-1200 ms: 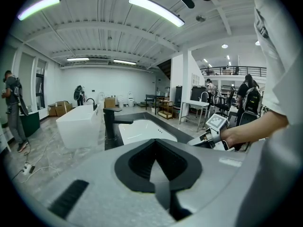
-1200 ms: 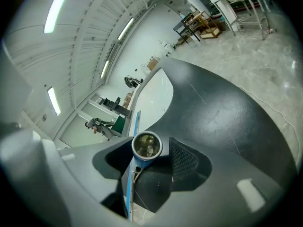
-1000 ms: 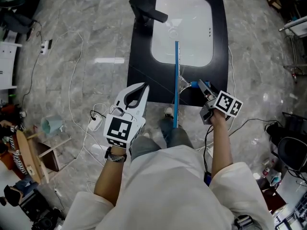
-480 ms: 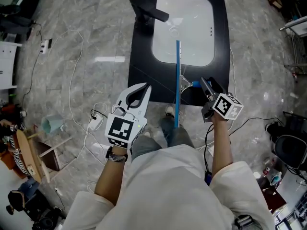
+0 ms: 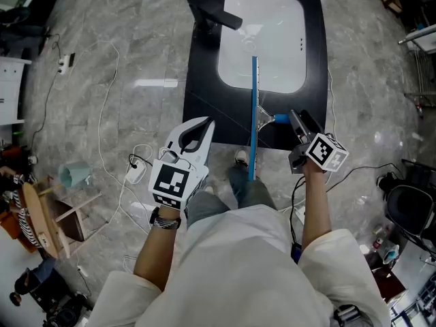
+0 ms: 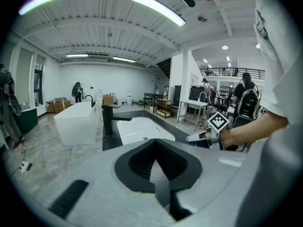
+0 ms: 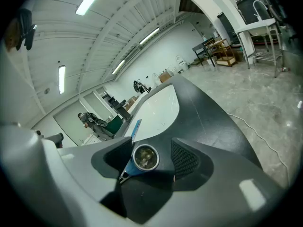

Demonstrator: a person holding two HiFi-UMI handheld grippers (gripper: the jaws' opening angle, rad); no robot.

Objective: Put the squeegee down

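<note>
The squeegee has a long blue blade [image 5: 254,114] lying across the white basin [image 5: 272,19] and the black counter [image 5: 204,94], its near end past the counter's front edge. Its blue handle [image 5: 274,120] points right into my right gripper [image 5: 291,118]. In the right gripper view the handle's round end [image 7: 145,156] sits between the jaws of the right gripper [image 7: 158,162], close to the left one, with a gap to the right pad. These jaws have just been opening. My left gripper [image 5: 204,123] hangs over the floor left of the blade, shut and empty [image 6: 155,171].
A black faucet [image 5: 212,16] stands at the basin's far left. White cables [image 5: 136,169] trail over the grey marble floor, with a teal cup [image 5: 73,176] and a wooden stand [image 5: 51,216] at the left. My shoe [image 5: 240,159] shows under the counter's front edge.
The right gripper has rolled a little and its marker cube has shifted slightly right. Its jaws have spread slightly around the handle. The blade and the left gripper have stayed put.
</note>
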